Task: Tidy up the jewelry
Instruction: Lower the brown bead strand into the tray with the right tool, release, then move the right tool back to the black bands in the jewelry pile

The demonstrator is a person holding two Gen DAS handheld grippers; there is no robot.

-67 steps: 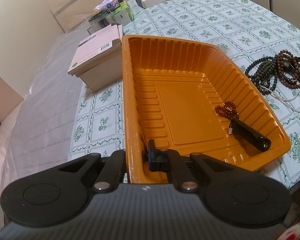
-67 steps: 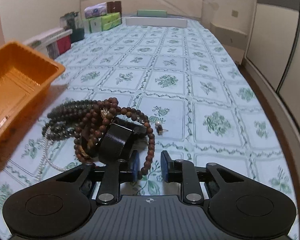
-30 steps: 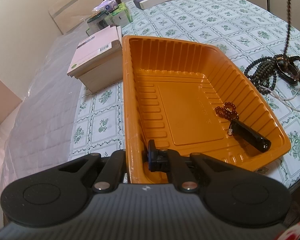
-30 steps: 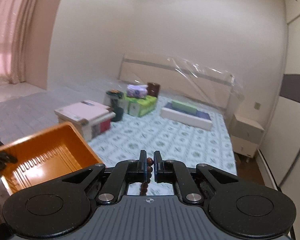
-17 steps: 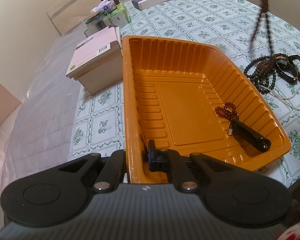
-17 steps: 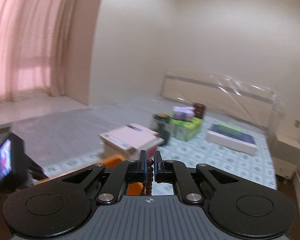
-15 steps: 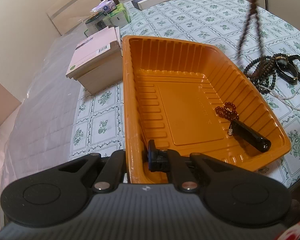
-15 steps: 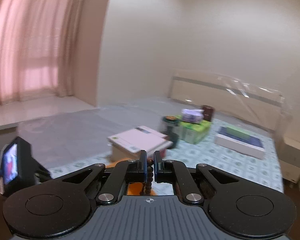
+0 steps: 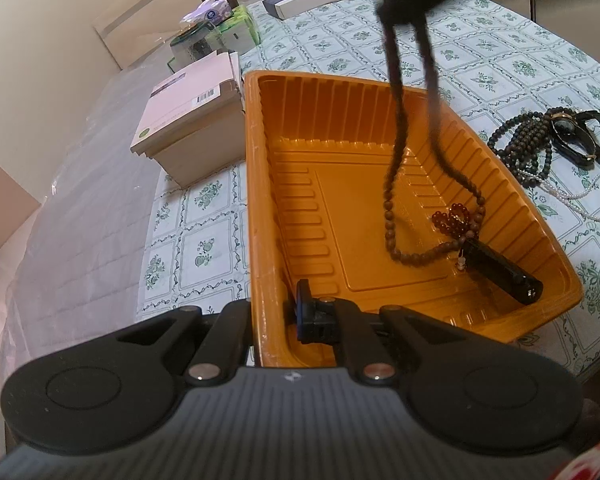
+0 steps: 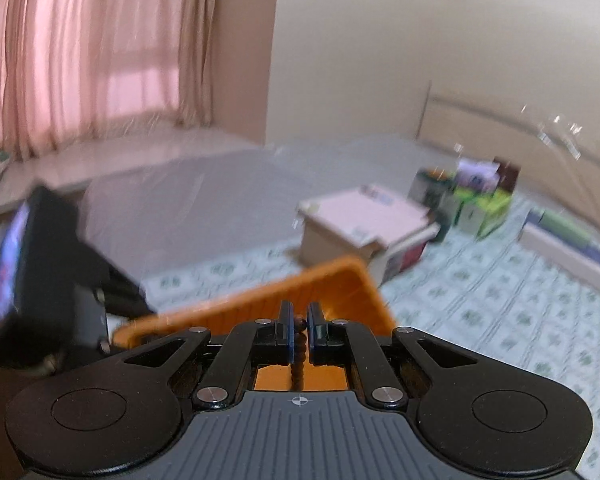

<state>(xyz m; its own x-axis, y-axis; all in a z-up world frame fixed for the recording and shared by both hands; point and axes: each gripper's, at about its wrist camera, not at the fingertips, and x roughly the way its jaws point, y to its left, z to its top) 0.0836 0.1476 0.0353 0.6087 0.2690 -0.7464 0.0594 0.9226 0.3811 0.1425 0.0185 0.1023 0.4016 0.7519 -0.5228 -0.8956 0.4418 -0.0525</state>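
**Bead necklace hangs over the orange tray**

A bed [image 9: 500,52] covered with a green floral-patterned cloth carries everything. On it, the orange ribbed plastic tray [image 9: 320,112] fills the middle of the left wrist view. At 10 o'clock from the tray sits a pale cardboard box [image 9: 188,120] with a barcode sticker; its print is too small to read. Farther back, at 12 o'clock, stand green tissue packs [image 9: 240,28].

The left hand-held gripper [image 9: 276,312] is clamped on the tray's near wall, one finger inside, one outside. The right hand-held gripper [image 10: 299,320] pinches a long brown bead necklace [image 9: 392,216], which dangles into the tray with its lowest loop at the floor. Inside the tray at 4 o'clock lie a small reddish bead bracelet [image 9: 452,218] and a black cylindrical object [image 9: 500,268]. Outside at 3 o'clock: dark bead strands [image 9: 528,144], a watch [image 9: 576,136], a pearl strand [image 9: 588,192].
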